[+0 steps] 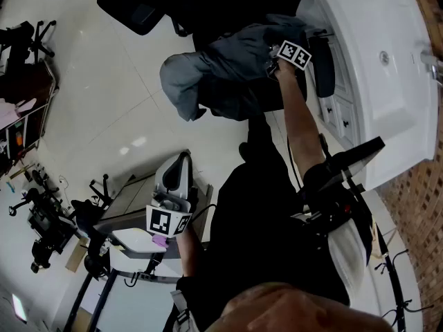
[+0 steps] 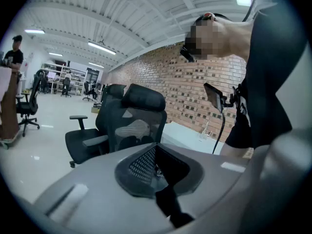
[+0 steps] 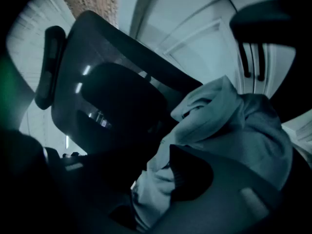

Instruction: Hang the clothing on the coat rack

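1. Grey hooded sweatshirt (image 1: pixel 221 75) drapes the black mesh office chair (image 3: pixel 92 96).
2. Our right gripper (image 3: pixel 151 194), at the chair, gapes around sweatshirt fabric.
3. Our left gripper (image 2: pixel 156 168), far from the chair, is closed, empty.

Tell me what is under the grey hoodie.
A black office chair. The hoodie is draped over it, and the chair's back shows beside the cloth. The fabric covers the seat below, so that part cannot be seen.
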A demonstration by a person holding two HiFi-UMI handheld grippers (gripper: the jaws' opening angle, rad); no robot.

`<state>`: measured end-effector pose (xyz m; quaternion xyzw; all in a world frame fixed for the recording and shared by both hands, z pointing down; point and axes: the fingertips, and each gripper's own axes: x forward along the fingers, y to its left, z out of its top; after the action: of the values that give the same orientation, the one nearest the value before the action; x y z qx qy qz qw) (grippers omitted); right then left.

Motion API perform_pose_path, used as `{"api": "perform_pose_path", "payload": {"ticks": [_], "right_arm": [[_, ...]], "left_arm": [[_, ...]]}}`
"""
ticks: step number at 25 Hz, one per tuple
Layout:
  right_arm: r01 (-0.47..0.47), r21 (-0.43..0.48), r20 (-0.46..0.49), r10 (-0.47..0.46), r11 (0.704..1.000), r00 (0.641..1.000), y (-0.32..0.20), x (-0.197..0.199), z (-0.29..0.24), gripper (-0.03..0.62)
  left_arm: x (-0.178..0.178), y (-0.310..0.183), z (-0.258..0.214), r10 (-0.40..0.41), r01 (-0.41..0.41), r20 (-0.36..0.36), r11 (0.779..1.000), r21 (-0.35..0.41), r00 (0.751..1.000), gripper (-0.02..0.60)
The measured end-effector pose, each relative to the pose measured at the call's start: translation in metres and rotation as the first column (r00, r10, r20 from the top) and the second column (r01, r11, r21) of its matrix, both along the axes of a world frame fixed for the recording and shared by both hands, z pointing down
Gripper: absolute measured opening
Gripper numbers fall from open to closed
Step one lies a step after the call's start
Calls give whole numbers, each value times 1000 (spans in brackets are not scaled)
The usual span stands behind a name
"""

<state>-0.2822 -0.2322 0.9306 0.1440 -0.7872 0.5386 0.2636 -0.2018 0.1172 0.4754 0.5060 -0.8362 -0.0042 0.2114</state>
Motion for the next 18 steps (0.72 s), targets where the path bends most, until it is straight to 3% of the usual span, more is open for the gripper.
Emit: {"api": "perform_pose_path", "payload": {"ticks": [4,5,6,7,11,14,16,18], "right_arm": [[-77,-83,-101,68,994,993,-34,-35,52,152],[-107,-104,-108,95,989,990,-37,-37,57,133],[-129,-117,-105,117,985,988,-40,-37,59,53],[-145,-125,-89,134,982,987,-42,-37,56,34],[-160,-148,60,170,976,984,-46,-34,5,23],[-101,-161,214,134,982,968,-24,-22,-72,23],[-27,-150,318,75,988,945,2,-6,-127,23],[62,-75,368,-31,995,929,28,19,-162,23]], "left_arm": [[-28,-51,19,46,-45,-14,998,37,999,3],[-33,-57,22,48,-47,-22,998,41,999,3],[-37,-62,24,46,-44,-32,998,45,998,3],[-40,-65,26,42,-39,-42,998,51,998,3],[-48,-78,53,27,-21,-102,998,64,994,3],[-52,-90,99,44,-35,-190,998,47,981,3],[-61,-99,143,57,-60,-234,998,-3,971,3],[-78,-111,192,101,-126,-225,987,-100,969,3]]}}
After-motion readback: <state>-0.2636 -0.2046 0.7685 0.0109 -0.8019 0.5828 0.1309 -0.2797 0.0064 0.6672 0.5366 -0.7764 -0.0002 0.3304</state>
